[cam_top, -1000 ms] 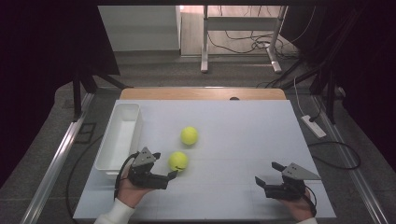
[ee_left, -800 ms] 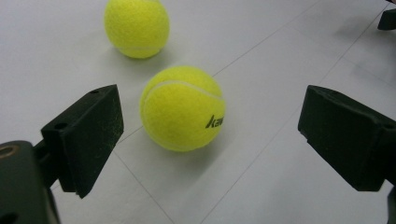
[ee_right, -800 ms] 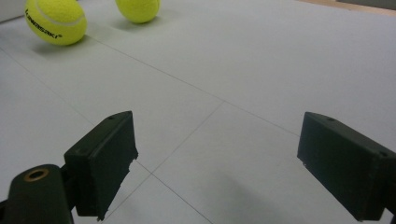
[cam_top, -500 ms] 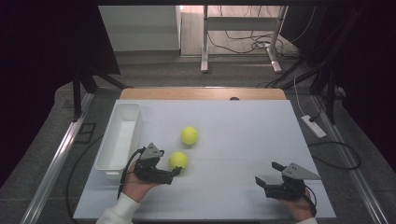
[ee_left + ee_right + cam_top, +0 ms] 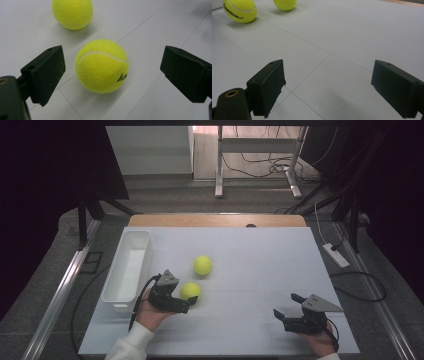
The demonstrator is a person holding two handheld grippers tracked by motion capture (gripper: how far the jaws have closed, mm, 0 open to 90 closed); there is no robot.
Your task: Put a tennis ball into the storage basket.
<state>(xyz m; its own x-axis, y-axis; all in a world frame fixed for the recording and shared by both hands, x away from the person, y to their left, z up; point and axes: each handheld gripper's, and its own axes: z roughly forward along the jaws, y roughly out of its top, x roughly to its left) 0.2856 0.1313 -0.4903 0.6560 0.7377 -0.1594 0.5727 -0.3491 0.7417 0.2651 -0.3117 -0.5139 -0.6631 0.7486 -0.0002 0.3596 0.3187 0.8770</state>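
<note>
Two yellow tennis balls lie on the white table. The near ball (image 5: pixel 190 291) (image 5: pixel 102 65) sits between the spread jaws of my left gripper (image 5: pixel 186 304) (image 5: pixel 111 72), which is open, with gaps on both sides of the ball. The far ball (image 5: pixel 202 265) (image 5: pixel 72 13) rests a little beyond it. My right gripper (image 5: pixel 286 309) (image 5: pixel 328 87) is open at the front right of the table over bare surface, nothing between its jaws. In the right gripper view the near ball (image 5: pixel 240 10) and the far ball (image 5: pixel 285 4) lie far off at the upper left.
A white rectangular bin (image 5: pixel 116 290) stands along the left side of the table, close to my left hand. The wooden strip (image 5: pixel 215 220) marks the table's far edge. Cables and a power strip (image 5: pixel 336 255) lie on the floor to the right.
My left gripper has moved forward and to the right until its jaws flank the near ball. The right gripper has stayed where it was.
</note>
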